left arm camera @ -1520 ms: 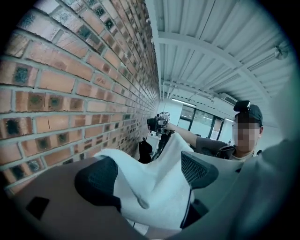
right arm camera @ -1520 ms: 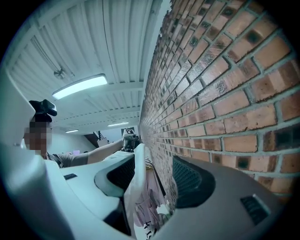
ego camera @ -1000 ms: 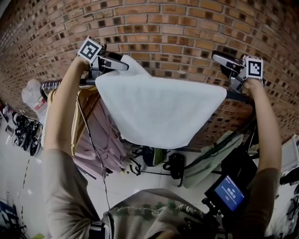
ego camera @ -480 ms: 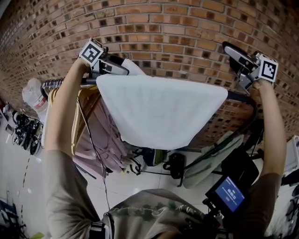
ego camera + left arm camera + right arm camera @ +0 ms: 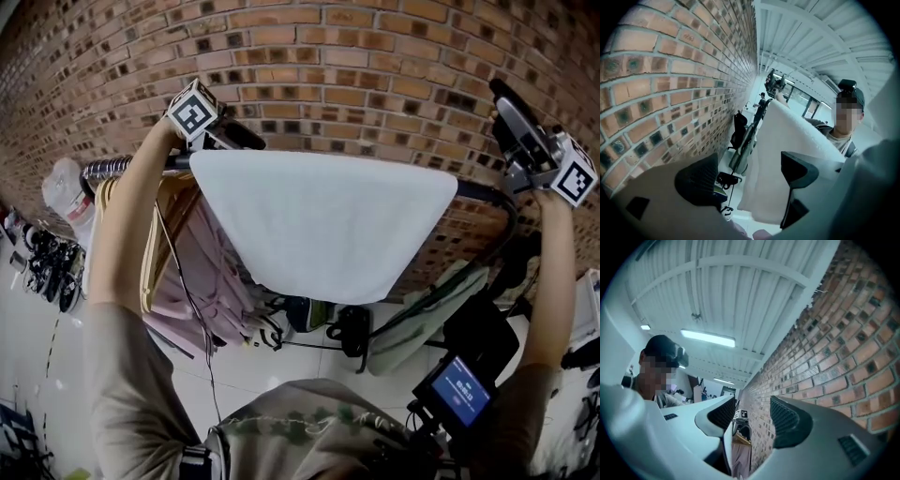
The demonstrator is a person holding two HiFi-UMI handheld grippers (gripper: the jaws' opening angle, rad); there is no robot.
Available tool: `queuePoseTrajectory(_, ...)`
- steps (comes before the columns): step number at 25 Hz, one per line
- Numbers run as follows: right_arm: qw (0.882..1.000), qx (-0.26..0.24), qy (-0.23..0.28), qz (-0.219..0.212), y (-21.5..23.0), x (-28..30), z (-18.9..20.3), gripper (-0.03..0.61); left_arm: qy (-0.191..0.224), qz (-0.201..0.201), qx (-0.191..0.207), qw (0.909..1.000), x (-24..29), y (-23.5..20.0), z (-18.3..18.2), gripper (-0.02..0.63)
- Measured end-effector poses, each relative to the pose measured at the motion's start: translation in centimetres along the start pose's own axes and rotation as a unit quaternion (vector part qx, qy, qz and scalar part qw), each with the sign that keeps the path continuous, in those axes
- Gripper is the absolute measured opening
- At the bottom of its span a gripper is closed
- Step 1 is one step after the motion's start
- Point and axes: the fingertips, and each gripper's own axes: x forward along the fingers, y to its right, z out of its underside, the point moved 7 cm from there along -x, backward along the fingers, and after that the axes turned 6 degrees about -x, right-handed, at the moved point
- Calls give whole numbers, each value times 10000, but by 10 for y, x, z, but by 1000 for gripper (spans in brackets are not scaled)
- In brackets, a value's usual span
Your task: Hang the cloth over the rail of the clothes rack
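Observation:
A white cloth (image 5: 323,220) lies draped over the dark rail (image 5: 480,193) of the clothes rack, hanging flat on the near side. My left gripper (image 5: 246,140) sits at the cloth's upper left corner, close to the brick wall. In the left gripper view the left gripper (image 5: 750,173) is open, and the cloth (image 5: 787,140) hangs just beyond its right pad (image 5: 798,171), not pinched. My right gripper (image 5: 504,97) is raised above the rail's right end, clear of the cloth. In the right gripper view the right gripper (image 5: 752,416) is open with nothing between its jaws.
A brick wall (image 5: 356,56) runs close behind the rail. Pink and yellow garments (image 5: 202,272) hang on the rail at the left. Bags (image 5: 352,328) stand on the floor below, shoes (image 5: 47,267) at far left. A device with a blue screen (image 5: 457,389) sits low right.
The left gripper let go of the cloth's raised corner, which dropped flat onto the rail. The right gripper moved up and to the right, away from the cloth.

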Motion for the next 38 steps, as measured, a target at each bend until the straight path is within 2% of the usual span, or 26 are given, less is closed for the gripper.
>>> queuePoseTrajectory(3, 9993, -167, -133, -307, -35, -8, -1, 232, -23, 40, 0, 10000, 1, 1, -2, 436)
queuePoseTrajectory(8, 9963, -90, -582, -619, -79, -29, 20, 232, 219, -14, -13, 9998, -5, 2, -3, 436)
queuePoseTrajectory(13, 9948, -520, -853, -209, -109, -54, 46, 232, 286, -49, -32, 9996, -5, 2, -4, 436)
queuePoseTrajectory(16, 9946, -359, -957, -172, -127, -57, 52, 232, 363, -48, 6, 9993, -5, 4, -6, 436)
queuePoseTrajectory(18, 9933, -138, -1120, -260, -134, -59, 64, 232, 598, -24, 78, 9982, -9, 6, -10, 436)
queuePoseTrajectory(21, 9922, 229, -1191, -281, -135, -62, 84, 232, 1238, 2, 106, 9922, -25, 8, -18, 436)
queuePoseTrajectory(23, 9921, 425, -1156, -223, -132, -66, 92, 232, 1525, 3, 117, 9882, -31, 10, -22, 436)
queuePoseTrajectory(30, 9913, 719, -1057, -309, -136, -69, 96, 232, 1858, -55, 258, 9822, -36, 17, -30, 436)
queuePoseTrajectory(34, 9933, 597, -909, -385, -137, -59, 86, 232, 2099, -273, 691, 9749, -44, 25, -42, 436)
queuePoseTrajectory(38, 9905, 624, -1091, -559, -138, -48, 95, 232, 2565, -701, 1166, 9569, -63, 35, -54, 436)
